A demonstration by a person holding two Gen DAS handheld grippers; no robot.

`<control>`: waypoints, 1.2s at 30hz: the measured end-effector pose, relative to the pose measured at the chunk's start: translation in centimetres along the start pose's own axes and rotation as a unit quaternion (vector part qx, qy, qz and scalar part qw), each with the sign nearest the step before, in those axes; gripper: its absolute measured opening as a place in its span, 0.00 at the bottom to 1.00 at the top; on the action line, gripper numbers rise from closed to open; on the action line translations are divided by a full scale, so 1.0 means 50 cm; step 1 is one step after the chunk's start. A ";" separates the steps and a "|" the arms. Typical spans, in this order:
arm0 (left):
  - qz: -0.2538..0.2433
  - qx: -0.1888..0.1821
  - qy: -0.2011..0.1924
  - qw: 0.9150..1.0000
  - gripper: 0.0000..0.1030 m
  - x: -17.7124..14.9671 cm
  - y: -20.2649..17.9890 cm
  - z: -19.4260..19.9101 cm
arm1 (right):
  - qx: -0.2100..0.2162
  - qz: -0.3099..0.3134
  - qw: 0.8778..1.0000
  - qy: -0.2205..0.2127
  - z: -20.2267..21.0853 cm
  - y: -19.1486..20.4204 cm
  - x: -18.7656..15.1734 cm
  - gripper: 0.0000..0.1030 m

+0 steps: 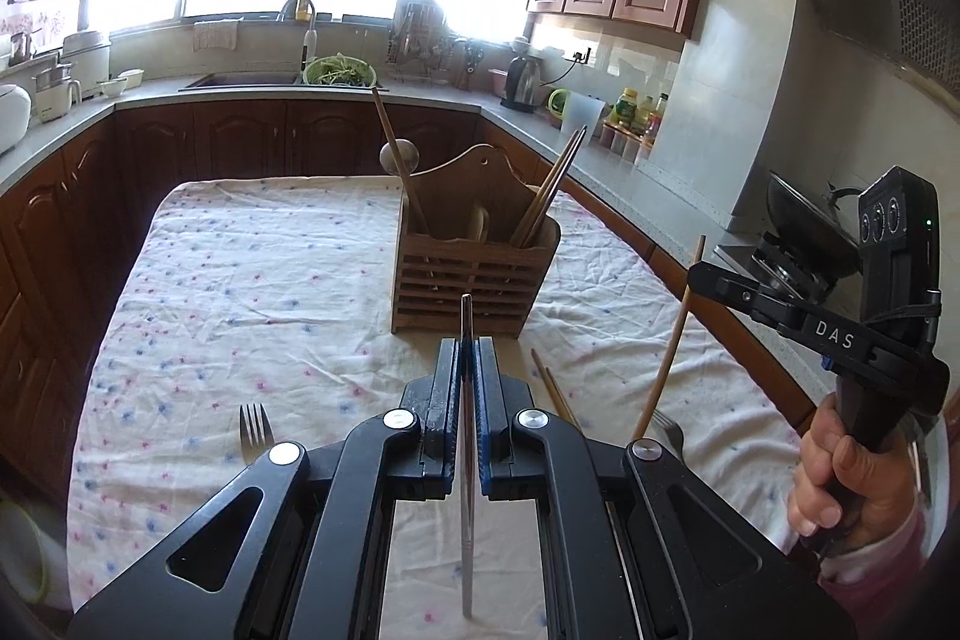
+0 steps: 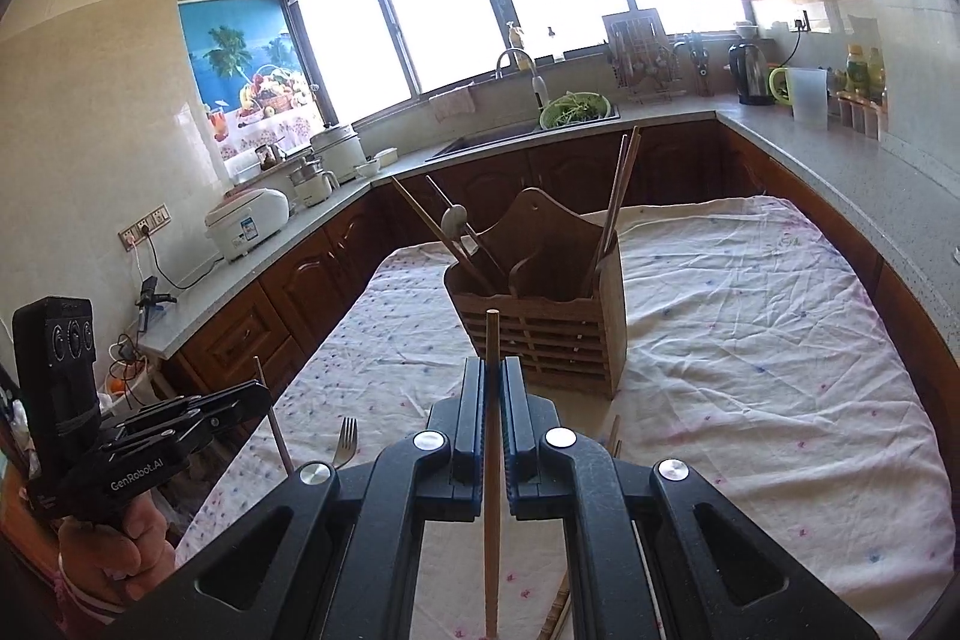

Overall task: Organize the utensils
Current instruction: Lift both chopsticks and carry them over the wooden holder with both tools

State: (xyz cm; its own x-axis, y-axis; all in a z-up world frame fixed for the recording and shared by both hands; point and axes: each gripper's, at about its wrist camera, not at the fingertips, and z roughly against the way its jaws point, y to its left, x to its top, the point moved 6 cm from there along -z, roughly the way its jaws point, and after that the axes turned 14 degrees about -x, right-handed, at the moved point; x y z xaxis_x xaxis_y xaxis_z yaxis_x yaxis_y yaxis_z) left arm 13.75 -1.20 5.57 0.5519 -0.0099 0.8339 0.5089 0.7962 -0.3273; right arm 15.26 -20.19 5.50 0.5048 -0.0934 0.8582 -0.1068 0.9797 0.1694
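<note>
- The left hand-held gripper [image 1: 467,370] is clamped on a metal chopstick [image 1: 465,460]; the stick stands upright between the pads, its tip in front of the wooden holder [image 1: 474,274]
- The right hand-held gripper [image 2: 493,388] is closed on a wooden chopstick [image 2: 492,460], likewise upright and lifted off the cloth [image 2: 750,340]
- The holder stands on the cloth-covered counter [image 1: 240,280], straight ahead of both grippers; nothing lies between them and it
- Inside the holder: a wooden spoon [image 1: 396,154] leaning left in the left part, a bundle of chopsticks [image 1: 549,196] leaning right in the right part
- On the cloth lie a fork [image 1: 255,430] to the left, another fork [image 1: 669,427] to the right, and a loose wooden chopstick [image 1: 555,391] just beside the left gripper
- Behind: a sink [image 1: 240,79], a green colander [image 1: 339,71], a kettle [image 1: 521,85]; all well apart from the holder
</note>
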 end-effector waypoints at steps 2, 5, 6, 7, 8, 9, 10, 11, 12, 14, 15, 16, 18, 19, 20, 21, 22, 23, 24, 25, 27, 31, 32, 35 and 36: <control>-0.001 0.000 -0.003 1.000 0.04 0.005 0.000 0.003 | -0.001 -0.002 1.000 -0.004 0.002 -0.003 0.004 0.05; -0.002 0.001 -0.006 1.000 0.04 0.013 0.001 0.003 | -0.001 -0.004 1.000 -0.009 0.005 -0.006 0.012 0.05; -0.001 0.001 -0.008 1.000 0.04 0.016 0.001 0.003 | -0.002 -0.004 1.000 -0.011 0.005 -0.007 0.014 0.05; -0.001 0.001 -0.010 1.000 0.04 0.018 0.001 0.003 | -0.002 -0.004 1.000 -0.012 0.004 -0.008 0.015 0.05; -0.002 0.001 -0.011 1.000 0.04 0.020 0.002 0.003 | -0.002 -0.005 1.000 -0.013 0.004 -0.008 0.016 0.05; -0.002 0.001 -0.012 1.000 0.04 0.022 0.002 0.003 | -0.002 -0.006 1.000 -0.013 0.004 -0.009 0.018 0.05; -0.002 0.001 -0.013 1.000 0.04 0.024 0.002 0.003 | -0.002 -0.006 1.000 -0.014 0.004 -0.010 0.019 0.05; -0.002 0.001 -0.014 1.000 0.04 0.026 0.003 0.003 | -0.002 -0.006 1.000 -0.015 0.004 -0.010 0.020 0.05; -0.003 0.001 -0.015 1.000 0.04 0.029 0.003 0.002 | -0.002 -0.007 1.000 -0.015 0.004 -0.011 0.021 0.05; -0.003 0.001 -0.017 1.000 0.04 0.035 0.004 0.003 | -0.002 -0.008 1.000 -0.016 0.003 -0.014 0.024 0.05; -0.003 0.001 -0.019 1.000 0.04 0.038 0.005 0.002 | -0.002 -0.008 1.000 -0.017 0.003 -0.015 0.026 0.05; -0.003 0.001 -0.020 1.000 0.03 0.041 0.005 0.002 | -0.002 -0.009 1.000 -0.017 0.002 -0.016 0.028 0.05; -0.004 0.002 -0.023 1.000 0.03 0.048 0.005 0.001 | -0.002 -0.009 1.000 -0.018 0.000 -0.018 0.032 0.05; -0.004 0.002 -0.024 1.000 0.04 0.052 0.005 0.001 | -0.002 -0.010 1.000 -0.019 -0.001 -0.019 0.035 0.05; -0.005 0.002 -0.026 1.000 0.04 0.056 0.007 0.000 | -0.002 -0.010 1.000 -0.020 -0.001 -0.020 0.038 0.05; -0.006 0.002 -0.028 1.000 0.03 0.060 0.007 0.000 | -0.002 -0.011 1.000 -0.021 -0.002 -0.021 0.042 0.05; -0.006 0.003 -0.029 1.000 0.03 0.065 0.007 -0.002 | -0.003 -0.011 1.000 -0.023 -0.002 -0.021 0.045 0.05; -0.007 0.003 -0.030 1.000 0.04 0.069 0.008 -0.003 | -0.003 -0.012 1.000 -0.024 -0.003 -0.022 0.049 0.05; -0.007 0.003 -0.032 0.999 0.04 0.075 0.009 -0.005 | -0.003 -0.013 1.000 -0.026 -0.003 -0.024 0.054 0.05; -0.007 0.004 -0.033 0.999 0.04 0.080 0.011 -0.007 | -0.003 -0.014 0.999 -0.028 -0.003 -0.025 0.060 0.05; -0.008 0.003 -0.036 0.999 0.03 0.092 0.013 -0.010 | -0.003 -0.016 0.999 -0.033 -0.004 -0.027 0.071 0.05; -0.013 0.003 -0.045 0.999 0.03 0.119 0.013 -0.016 | -0.005 -0.018 0.999 -0.043 -0.006 -0.034 0.096 0.05; -0.014 0.002 -0.048 0.999 0.03 0.127 0.012 -0.018 | -0.006 -0.018 0.999 -0.045 -0.006 -0.034 0.103 0.05; -0.018 0.003 -0.056 0.998 0.03 0.153 0.014 -0.023 | -0.008 -0.020 0.998 -0.054 -0.007 -0.039 0.125 0.05; -0.019 0.003 -0.058 0.998 0.03 0.162 0.015 -0.025 | -0.010 -0.021 0.998 -0.057 -0.009 -0.041 0.134 0.05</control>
State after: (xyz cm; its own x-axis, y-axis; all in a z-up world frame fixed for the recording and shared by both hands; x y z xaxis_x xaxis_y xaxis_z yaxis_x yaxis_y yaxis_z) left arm 19.42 -1.45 11.52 0.4514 0.0301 0.8918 0.5242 0.7998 -0.2923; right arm 19.22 -22.73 10.69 0.4080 -0.1522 0.9002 -0.0710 0.9777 0.1975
